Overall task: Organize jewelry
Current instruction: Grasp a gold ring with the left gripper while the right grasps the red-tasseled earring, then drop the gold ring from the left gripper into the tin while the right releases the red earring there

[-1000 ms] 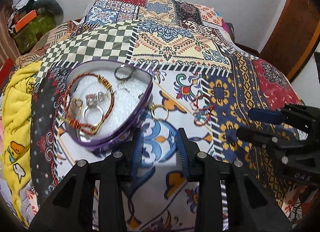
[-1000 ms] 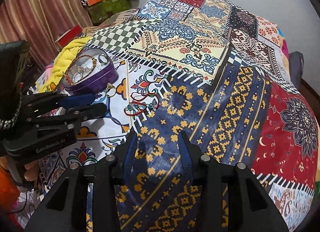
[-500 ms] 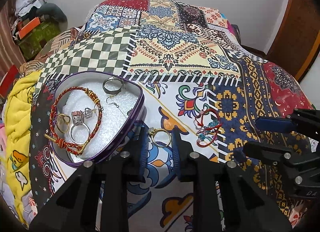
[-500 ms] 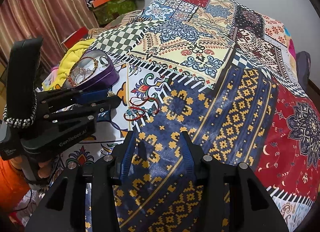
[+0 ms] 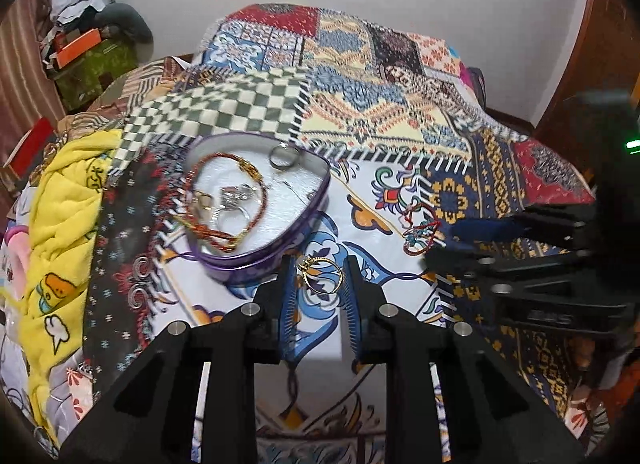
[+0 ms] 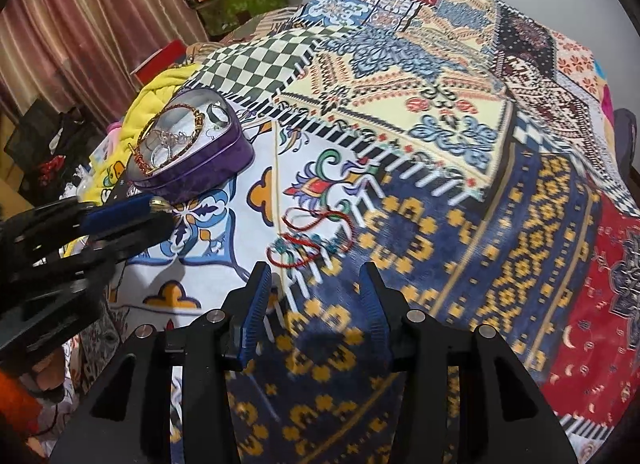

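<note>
A bed under a patchwork bedspread (image 6: 460,168) carries a purple heart-shaped tin (image 5: 256,200) of jewelry.
The left gripper (image 5: 320,284) sits low over the bedspread, jaws spread, a gold ring (image 5: 322,274) lying between its 2 tips just beside the tin. The right gripper (image 6: 314,296) hovers with jaws spread, near a red thread bracelet (image 6: 312,240). The tin's smaller pieces blur together.

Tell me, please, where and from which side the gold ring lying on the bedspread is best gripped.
The gold ring lies flat on the bedspread, between the open fingers of the left gripper. Probably best to come down from above and pinch across the thin band, avoiding the ornamented top near the purple tin.
</note>
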Tool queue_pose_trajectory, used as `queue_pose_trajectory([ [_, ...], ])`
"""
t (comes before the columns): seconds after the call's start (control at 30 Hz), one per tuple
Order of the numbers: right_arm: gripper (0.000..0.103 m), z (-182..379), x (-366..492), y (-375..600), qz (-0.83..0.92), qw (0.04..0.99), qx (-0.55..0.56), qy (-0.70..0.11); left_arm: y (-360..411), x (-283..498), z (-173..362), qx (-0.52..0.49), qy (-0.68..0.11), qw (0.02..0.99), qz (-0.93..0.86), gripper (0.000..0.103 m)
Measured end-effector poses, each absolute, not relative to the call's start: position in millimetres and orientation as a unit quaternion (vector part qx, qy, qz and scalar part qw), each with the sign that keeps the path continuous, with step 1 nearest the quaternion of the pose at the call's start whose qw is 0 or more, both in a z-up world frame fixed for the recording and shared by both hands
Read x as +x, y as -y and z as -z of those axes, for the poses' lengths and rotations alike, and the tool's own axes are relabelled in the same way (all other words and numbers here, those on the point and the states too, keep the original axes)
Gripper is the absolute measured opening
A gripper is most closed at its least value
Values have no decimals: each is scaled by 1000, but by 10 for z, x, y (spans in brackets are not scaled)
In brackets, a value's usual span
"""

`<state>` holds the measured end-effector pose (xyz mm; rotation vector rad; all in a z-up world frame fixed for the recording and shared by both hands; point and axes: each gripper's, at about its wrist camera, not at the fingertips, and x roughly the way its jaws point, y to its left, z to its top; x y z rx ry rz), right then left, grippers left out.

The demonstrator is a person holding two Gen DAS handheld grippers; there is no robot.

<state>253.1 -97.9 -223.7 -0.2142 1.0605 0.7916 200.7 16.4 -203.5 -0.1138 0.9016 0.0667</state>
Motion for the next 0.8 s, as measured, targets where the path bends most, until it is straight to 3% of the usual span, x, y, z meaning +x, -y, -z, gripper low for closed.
queue_pose_trajectory([
  [0.23,42,2262,2566,874,-348,800,-95,-480,-294,1881,1879,-67,-412,908,-25,22],
  [0.3,38,2258,2547,865,-339,806,-98,-476,-329,1862,1864,-69,-409,910,-18,22],
  [0.37,26,2257,2513,844,-339,807,-100,-473,-360,1873,1850,-66,-407,911,-10,22],
  [0.53,9,2243,2479,785,-327,811,-97,-476,-456,1890,1827,-60,-402,914,4,22],
  [0.8,7,2108,2469,724,-320,814,-84,-478,-652,1861,1742,-70,-389,919,12,22],
])
